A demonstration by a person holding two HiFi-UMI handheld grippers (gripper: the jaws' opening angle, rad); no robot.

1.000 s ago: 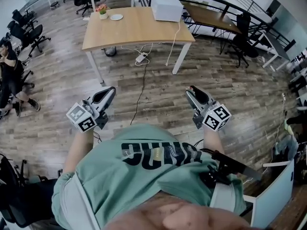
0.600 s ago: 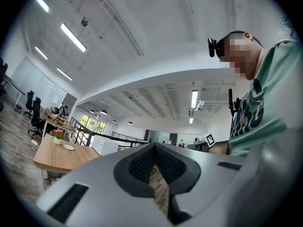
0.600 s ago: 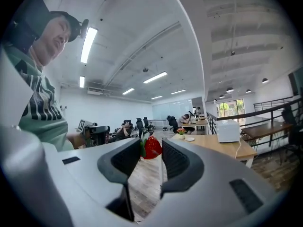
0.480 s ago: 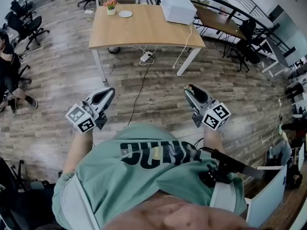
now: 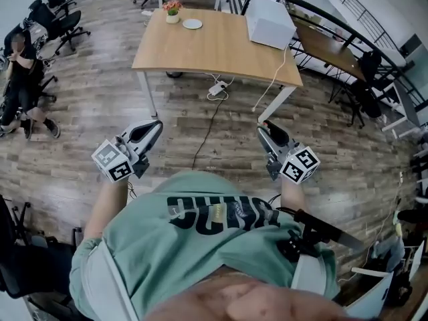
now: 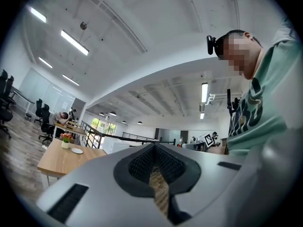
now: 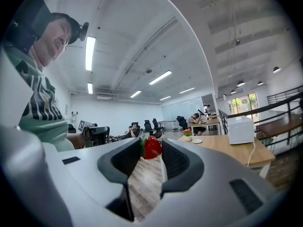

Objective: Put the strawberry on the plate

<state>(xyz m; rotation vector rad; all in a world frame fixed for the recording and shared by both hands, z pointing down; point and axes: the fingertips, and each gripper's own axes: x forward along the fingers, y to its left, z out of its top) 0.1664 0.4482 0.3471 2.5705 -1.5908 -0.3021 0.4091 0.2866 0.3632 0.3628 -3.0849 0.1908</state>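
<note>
The right gripper [image 7: 151, 150] is clamped on the strawberry [image 7: 153, 147], pinching it across its sides right at the jaw tips, with the green cap toward the left jaw. The fruit is probably light and soft with a smooth skin, so a gentle hold on its broad middle suits it; squeezing harder could bruise it. The left gripper [image 6: 154, 157] has its jaws together on nothing. Well ahead stands the desk [image 5: 214, 49]. The plate [image 5: 192, 24] sits near its far left corner, beside a flower pot [image 5: 172, 9], and looks bare.

Wooden table [image 5: 214, 49]: plate [image 5: 192, 24], flower pot [image 5: 172, 12], white box [image 5: 271, 31].
</note>
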